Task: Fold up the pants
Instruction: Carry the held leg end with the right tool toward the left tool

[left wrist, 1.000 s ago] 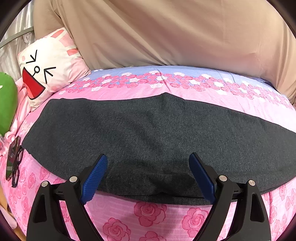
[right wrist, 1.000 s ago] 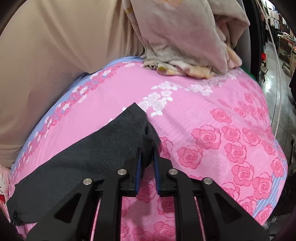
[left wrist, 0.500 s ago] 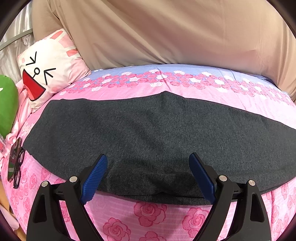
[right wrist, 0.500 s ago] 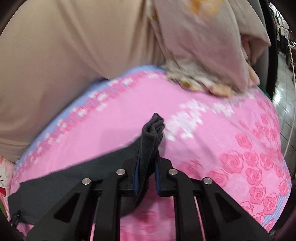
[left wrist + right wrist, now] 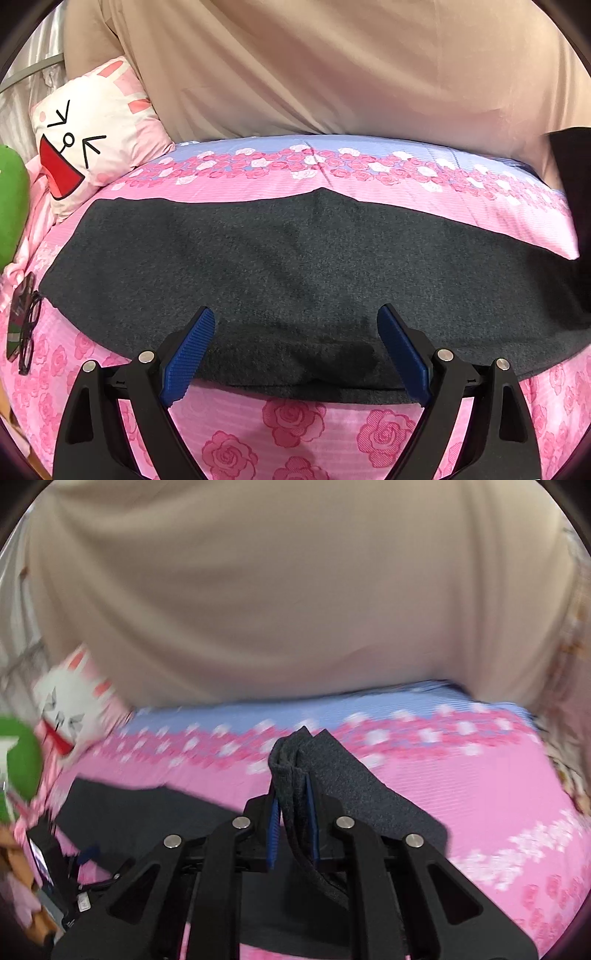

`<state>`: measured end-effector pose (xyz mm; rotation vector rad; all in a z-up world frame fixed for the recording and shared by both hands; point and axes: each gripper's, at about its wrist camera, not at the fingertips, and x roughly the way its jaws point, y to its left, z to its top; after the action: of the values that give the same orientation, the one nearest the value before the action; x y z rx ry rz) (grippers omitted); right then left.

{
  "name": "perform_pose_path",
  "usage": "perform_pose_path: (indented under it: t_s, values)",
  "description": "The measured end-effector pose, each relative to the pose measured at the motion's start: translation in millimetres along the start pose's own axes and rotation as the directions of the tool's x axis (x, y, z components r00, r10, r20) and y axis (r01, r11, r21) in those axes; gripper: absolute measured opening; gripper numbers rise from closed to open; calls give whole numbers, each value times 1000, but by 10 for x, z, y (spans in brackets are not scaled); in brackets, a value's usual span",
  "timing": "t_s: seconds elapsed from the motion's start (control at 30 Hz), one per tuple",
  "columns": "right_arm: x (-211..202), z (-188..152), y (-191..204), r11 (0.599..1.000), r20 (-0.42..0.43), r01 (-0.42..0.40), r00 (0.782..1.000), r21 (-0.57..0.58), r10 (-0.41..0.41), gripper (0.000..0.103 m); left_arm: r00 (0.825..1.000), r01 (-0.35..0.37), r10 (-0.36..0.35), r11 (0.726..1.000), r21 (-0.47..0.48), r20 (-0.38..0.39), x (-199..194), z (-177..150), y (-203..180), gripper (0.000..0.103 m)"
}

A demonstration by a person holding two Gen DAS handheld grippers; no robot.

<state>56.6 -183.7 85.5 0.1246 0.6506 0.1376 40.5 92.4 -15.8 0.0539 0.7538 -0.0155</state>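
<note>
Dark grey pants (image 5: 295, 266) lie flat across the pink rose bedsheet (image 5: 295, 424). My left gripper (image 5: 295, 310) hovers open over their near edge, its blue pads (image 5: 188, 350) wide apart and not pressing the cloth. In the right wrist view, my right gripper (image 5: 291, 790) is shut on a bunched end of the pants (image 5: 325, 760), held up off the bed. The fabric trails down and back from the jaws. A dark strip (image 5: 570, 177) rises at the far right edge of the left wrist view.
A rabbit-face pillow (image 5: 88, 147) and a green plush (image 5: 11, 206) sit at the left end of the bed. Black glasses (image 5: 26, 332) lie by the left edge. Beige cloth (image 5: 332, 66) rises behind the bed.
My right gripper has risen and swung left with the pants end pinched in it, and its view has rolled. The dark strip has appeared at the right of the left view. The left gripper has stayed put.
</note>
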Motion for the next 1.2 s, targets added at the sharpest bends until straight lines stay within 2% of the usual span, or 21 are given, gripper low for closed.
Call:
perform_pose_path:
  t_s: [0.1, 0.2, 0.27, 0.37, 0.53, 0.6, 0.7, 0.73, 0.83, 0.87, 0.9, 0.97, 1.0, 1.07, 1.13, 1.2]
  values:
    - [484, -356, 462, 996, -123, -52, 991, -75, 43, 12, 1000, 23, -23, 1000, -5, 3, -20, -9, 15, 87]
    - [889, -719, 655, 993, -221, -54, 975, -106, 30, 12, 999, 52, -52, 999, -18, 1, -33, -20, 45, 87]
    - [1053, -900, 626, 994, -260, -46, 965, -103, 18, 12, 997, 75, -75, 997, -28, -5, -32, -25, 68, 87]
    - [998, -968, 644, 993, -230, -34, 973, -116, 7, 12, 996, 90, -90, 995, -36, -8, -31, -28, 85, 87]
    - [829, -849, 787, 992, -184, -48, 983, -120, 25, 12, 996, 93, -93, 995, -37, -6, -25, -25, 82, 87]
    - [871, -844, 845, 990, -191, -50, 981, -132, 25, 12, 996, 92, -92, 995, -36, -6, -19, -22, 79, 87]
    - [1082, -995, 804, 992, -238, -54, 971, -115, 25, 23, 996, 92, -92, 995, -39, -7, -21, -26, 84, 87]
    - [1045, -1031, 781, 992, -208, -62, 977, -107, 39, 27, 996, 92, -93, 995, -42, -8, -20, -26, 88, 87]
    - [957, -1053, 759, 993, -190, -69, 980, -93, 51, 40, 995, 97, -98, 994, -54, -8, -25, -31, 112, 87]
    - [956, -1054, 756, 993, -187, -66, 981, -96, 47, 41, 995, 98, -98, 994, -57, -9, -24, -31, 115, 87]
    - [980, -1056, 753, 993, -191, -58, 981, -104, 37, 41, 995, 98, -98, 993, -59, -11, -19, -30, 117, 87]
    - [1022, -1050, 735, 993, -194, -47, 981, -106, 26, 31, 995, 97, -98, 994, -58, -13, -18, -29, 115, 87]
    - [1024, -1014, 719, 994, -194, -63, 980, -87, 45, 13, 995, 97, -98, 994, -58, -12, -18, -28, 116, 87]
    - [968, -910, 722, 994, -181, -99, 979, -45, 89, 11, 995, 96, -97, 994, -57, -10, -18, -28, 115, 87]
    - [849, -790, 831, 992, -136, -109, 986, -66, 99, 11, 995, 96, -96, 994, -58, -12, -12, -27, 115, 87]
    - [871, -760, 933, 984, -155, -163, 976, -66, 151, 11, 995, 96, -97, 994, -60, -12, -10, -26, 119, 87]
